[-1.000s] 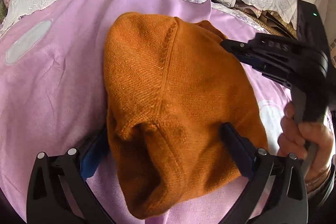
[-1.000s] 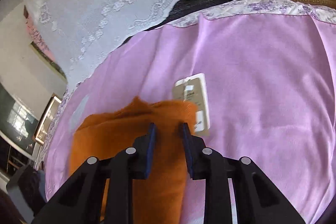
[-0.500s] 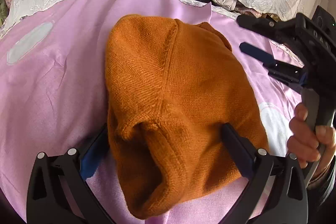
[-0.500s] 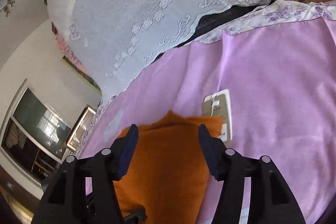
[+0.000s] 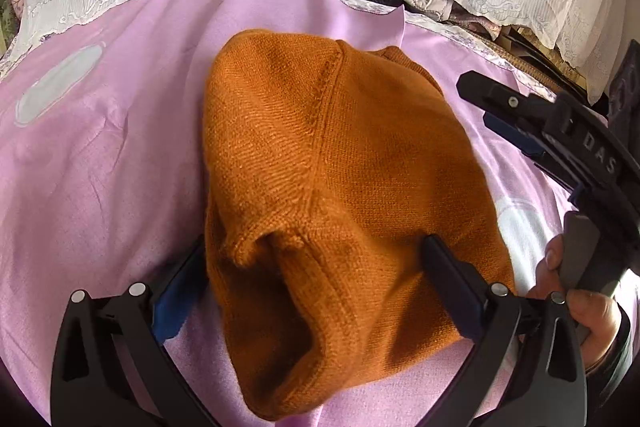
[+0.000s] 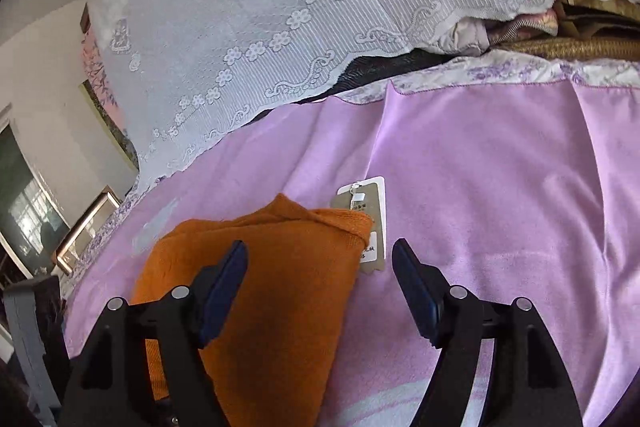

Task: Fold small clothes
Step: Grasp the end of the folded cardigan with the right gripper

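An orange knitted garment [image 5: 332, 167] lies folded in a bundle on the pink sheet [image 5: 100, 167]. My left gripper [image 5: 316, 259] stands wide, its fingers on either side of the bundle's near end; the knit drapes over the left finger, and no squeeze shows. In the left wrist view my right gripper [image 5: 474, 103] hovers off the garment's right edge, held by a hand [image 5: 580, 291]. In its own view the right gripper [image 6: 320, 255] has its jaws opening with nothing pressed between them, above the orange garment [image 6: 260, 287] and its corner. A paper tag [image 6: 362, 223] pokes out at that corner.
A white lace cloth [image 6: 300, 27] covers a pile along the far side of the pink sheet [image 6: 500, 187]. A woven basket edge [image 6: 568, 47] and bundled fabrics sit at the far right. A grey patch [image 5: 56, 83] marks the sheet at left.
My right gripper has let go of the garment's far corner, opened wide and drawn back to the right and upward. The left gripper and the bundle have stayed put.
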### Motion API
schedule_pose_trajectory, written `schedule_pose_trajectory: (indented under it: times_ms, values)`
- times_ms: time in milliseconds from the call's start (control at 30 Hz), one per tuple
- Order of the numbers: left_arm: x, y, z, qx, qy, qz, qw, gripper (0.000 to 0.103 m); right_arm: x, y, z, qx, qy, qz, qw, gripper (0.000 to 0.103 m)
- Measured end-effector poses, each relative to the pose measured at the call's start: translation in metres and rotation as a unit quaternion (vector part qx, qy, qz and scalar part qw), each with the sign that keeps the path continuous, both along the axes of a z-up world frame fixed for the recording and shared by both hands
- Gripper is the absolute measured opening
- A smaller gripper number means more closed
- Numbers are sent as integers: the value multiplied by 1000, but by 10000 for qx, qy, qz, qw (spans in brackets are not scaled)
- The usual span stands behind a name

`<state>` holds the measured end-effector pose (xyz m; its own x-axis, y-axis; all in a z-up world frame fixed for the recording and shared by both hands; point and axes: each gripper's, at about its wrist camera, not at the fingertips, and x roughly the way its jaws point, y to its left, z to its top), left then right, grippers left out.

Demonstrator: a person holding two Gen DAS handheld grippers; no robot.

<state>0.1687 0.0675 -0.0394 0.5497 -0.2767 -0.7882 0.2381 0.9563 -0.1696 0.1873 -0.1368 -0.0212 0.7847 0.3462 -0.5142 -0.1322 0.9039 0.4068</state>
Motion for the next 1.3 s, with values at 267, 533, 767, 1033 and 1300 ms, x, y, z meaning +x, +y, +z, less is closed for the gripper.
schedule_pose_trajectory:
  times_ms: [267, 533, 767, 1033, 1300]
  values:
    - [0, 0, -1, 26, -2, 0, 10000, 99, -9, 20, -10, -603, 450, 303, 9967, 82]
    - [0, 0, 0, 13, -15, -1, 10000, 99, -14, 10, -16, -189, 496, 256, 9983, 88]
    - [3, 45, 20, -849, -176, 384, 9955, 99, -18, -4, -17, 470, 559, 392, 9966, 88]
    - [11, 43, 8, -1415, 279, 45, 9895, 98, -5, -15, -34, 1370, 1027, 594, 9834, 91]
    - [10, 13, 2, -594, 195, -167, 9979, 99, 28, 25, -38, 1153, 1318, 965, 9798, 88]
